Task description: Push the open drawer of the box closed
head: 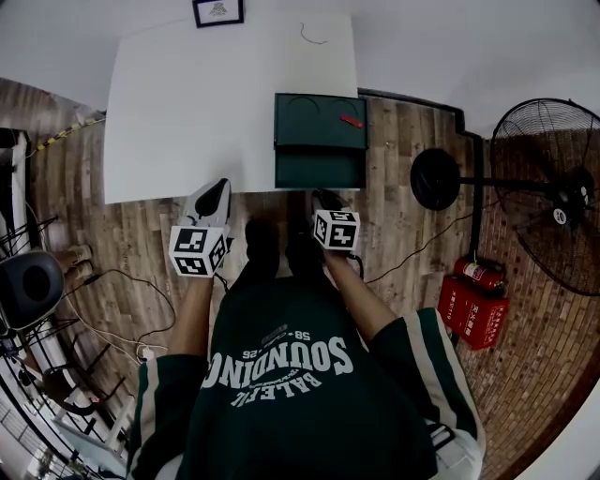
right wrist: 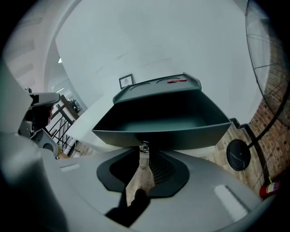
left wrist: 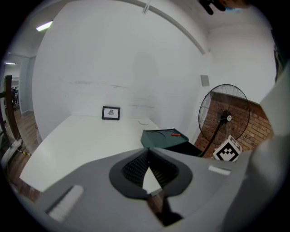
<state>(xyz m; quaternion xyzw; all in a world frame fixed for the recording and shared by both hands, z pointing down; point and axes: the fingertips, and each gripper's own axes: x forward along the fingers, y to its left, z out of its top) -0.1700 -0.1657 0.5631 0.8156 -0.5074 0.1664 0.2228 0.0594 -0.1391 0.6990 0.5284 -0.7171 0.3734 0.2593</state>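
A dark green box (head: 320,120) stands at the near right edge of the white table (head: 187,103), with a small red thing (head: 351,120) on its top. Its open drawer (head: 319,170) juts out past the table edge towards me. In the right gripper view the drawer (right wrist: 167,131) fills the middle and looks empty. My right gripper (right wrist: 144,149) is just in front of the drawer's front wall, jaws drawn together, a small metal knob (right wrist: 144,147) right at the tips. My left gripper (head: 215,197) hangs shut and empty at the table edge, left of the box (left wrist: 163,138).
A black standing fan (head: 548,192) and a red fire extinguisher (head: 473,300) stand on the wooden floor to the right. A small framed picture (head: 217,11) sits at the table's far edge. Cables and a chair (head: 28,286) are on the left.
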